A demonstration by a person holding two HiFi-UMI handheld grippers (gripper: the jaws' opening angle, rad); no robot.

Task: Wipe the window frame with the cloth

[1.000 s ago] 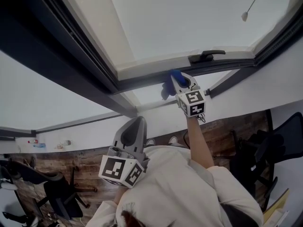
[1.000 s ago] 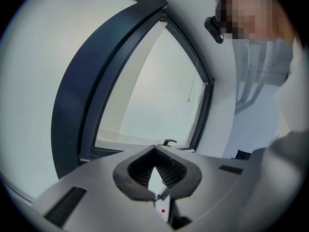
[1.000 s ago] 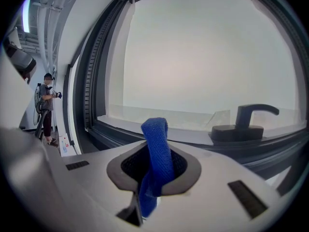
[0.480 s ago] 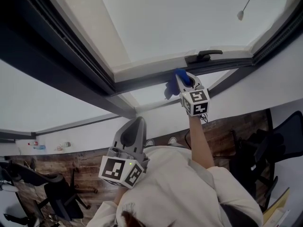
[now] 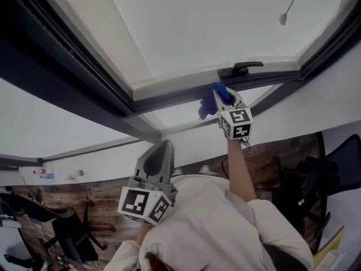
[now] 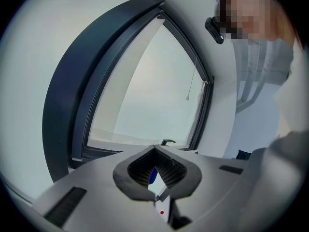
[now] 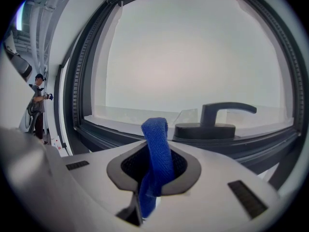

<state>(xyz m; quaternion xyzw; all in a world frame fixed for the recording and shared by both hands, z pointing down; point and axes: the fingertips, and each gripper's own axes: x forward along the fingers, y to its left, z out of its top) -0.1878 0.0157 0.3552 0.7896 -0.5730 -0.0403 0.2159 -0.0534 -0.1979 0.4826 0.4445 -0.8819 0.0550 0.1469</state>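
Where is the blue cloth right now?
Head view: the blue cloth is clamped in the right hand-held gripper, at the dark window frame just left of the window handle.

In your head view, your right gripper (image 5: 223, 95) sits right of centre, against the frame (image 5: 169, 97) rail that crosses the middle. The cloth (image 5: 207, 105) is pinched between its jaws and hangs to its left. The handle (image 5: 241, 68) lies just above. Your left gripper (image 5: 161, 151) sits lower, left of centre, well apart from the frame.
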